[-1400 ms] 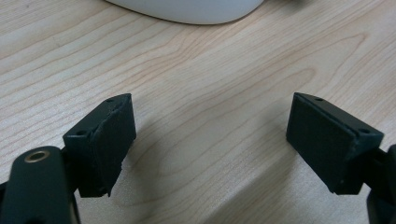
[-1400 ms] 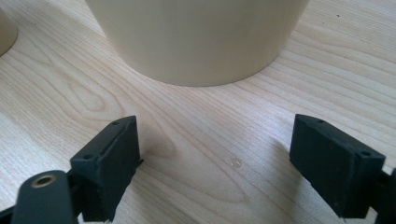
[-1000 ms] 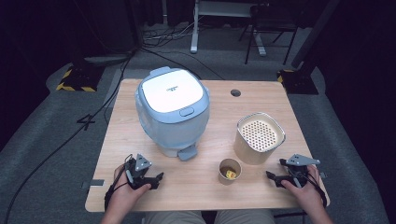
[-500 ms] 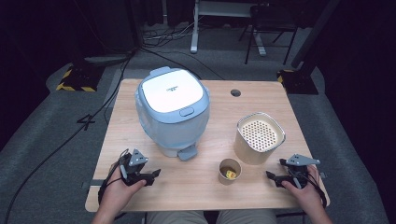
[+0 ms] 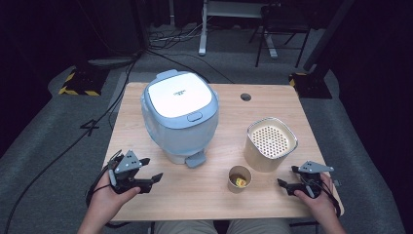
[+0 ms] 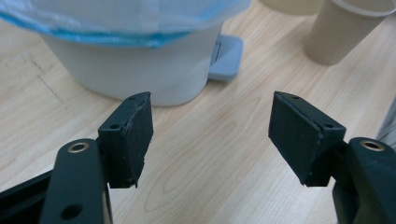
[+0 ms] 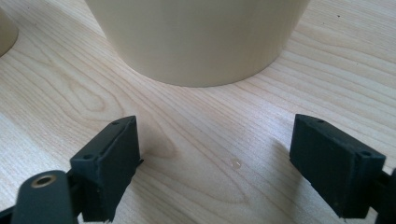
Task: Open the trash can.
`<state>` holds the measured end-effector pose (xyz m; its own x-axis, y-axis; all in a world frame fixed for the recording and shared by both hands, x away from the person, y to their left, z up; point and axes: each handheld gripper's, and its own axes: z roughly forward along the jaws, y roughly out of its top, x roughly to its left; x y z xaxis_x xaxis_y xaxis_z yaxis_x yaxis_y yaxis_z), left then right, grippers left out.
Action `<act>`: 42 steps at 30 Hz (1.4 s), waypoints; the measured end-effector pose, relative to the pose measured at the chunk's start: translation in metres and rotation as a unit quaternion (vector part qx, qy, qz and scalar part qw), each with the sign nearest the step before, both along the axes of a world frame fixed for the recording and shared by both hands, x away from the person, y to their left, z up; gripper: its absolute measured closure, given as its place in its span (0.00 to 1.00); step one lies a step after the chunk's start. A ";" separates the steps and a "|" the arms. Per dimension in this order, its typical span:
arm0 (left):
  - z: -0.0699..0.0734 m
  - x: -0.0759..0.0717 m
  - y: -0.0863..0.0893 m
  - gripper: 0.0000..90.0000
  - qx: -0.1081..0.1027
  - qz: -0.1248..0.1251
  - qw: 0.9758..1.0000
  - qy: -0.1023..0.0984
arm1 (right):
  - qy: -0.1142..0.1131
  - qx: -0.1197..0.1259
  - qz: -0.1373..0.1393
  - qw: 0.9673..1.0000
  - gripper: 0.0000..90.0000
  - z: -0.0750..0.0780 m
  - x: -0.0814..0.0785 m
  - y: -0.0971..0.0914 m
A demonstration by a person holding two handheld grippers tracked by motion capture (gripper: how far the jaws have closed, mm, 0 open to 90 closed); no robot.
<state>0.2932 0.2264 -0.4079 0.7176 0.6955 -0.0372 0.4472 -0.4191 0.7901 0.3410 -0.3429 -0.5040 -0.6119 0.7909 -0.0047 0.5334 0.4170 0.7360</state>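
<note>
A light-blue and white rice cooker [image 5: 180, 114] stands with its lid down on the wooden table [image 5: 204, 197]. My left gripper [image 5: 152, 168] hangs above the table's front left corner and points at the cooker's base [image 6: 130, 70]. It is open with nothing between the pads [image 6: 212, 126], and its jaws have just been closing a little. At the front right my right gripper [image 5: 287, 176] rests low over the table, open and empty [image 7: 215, 149]. It faces a beige container with a perforated top [image 5: 270, 144], whose wall [image 7: 201, 37] looms close.
A small paper cup [image 5: 239, 179] holding something yellow stands between the two grippers, beside the beige container; it is also at the upper right [image 6: 341, 32] in the left gripper view. A round cable hole [image 5: 246, 97] lies at the table's far side.
The left hand has lifted its gripper off the table and drawn it slightly toward the person. Its jaws stand a bit narrower. The right hand has not moved.
</note>
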 end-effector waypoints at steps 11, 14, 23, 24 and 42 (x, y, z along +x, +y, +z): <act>0.022 -0.006 0.007 0.34 -0.063 -0.055 0.996 -0.034 | -0.001 0.000 -0.001 1.000 0.18 0.000 0.000 0.000; 0.033 -0.005 0.008 0.33 -0.076 -0.071 0.993 -0.059 | -0.001 0.000 0.000 1.000 0.18 0.000 0.001 0.001; 0.060 0.009 0.007 0.37 -0.111 -0.102 0.986 -0.070 | -0.001 -0.001 0.001 1.000 0.18 0.000 0.001 0.001; 0.064 0.011 0.006 0.37 -0.107 -0.114 0.985 -0.069 | -0.001 0.000 0.001 1.000 0.18 0.000 0.001 0.001; 0.126 0.049 -0.013 0.66 -0.141 -0.176 0.972 -0.071 | 0.000 0.002 -0.001 1.000 0.19 0.000 0.002 0.001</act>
<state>0.3422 0.2137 -0.2814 0.9209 0.3829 -0.0730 0.1928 -0.2847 0.9390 0.3427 -0.3420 -0.5041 -0.6104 0.7921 -0.0019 0.5339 0.4133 0.7376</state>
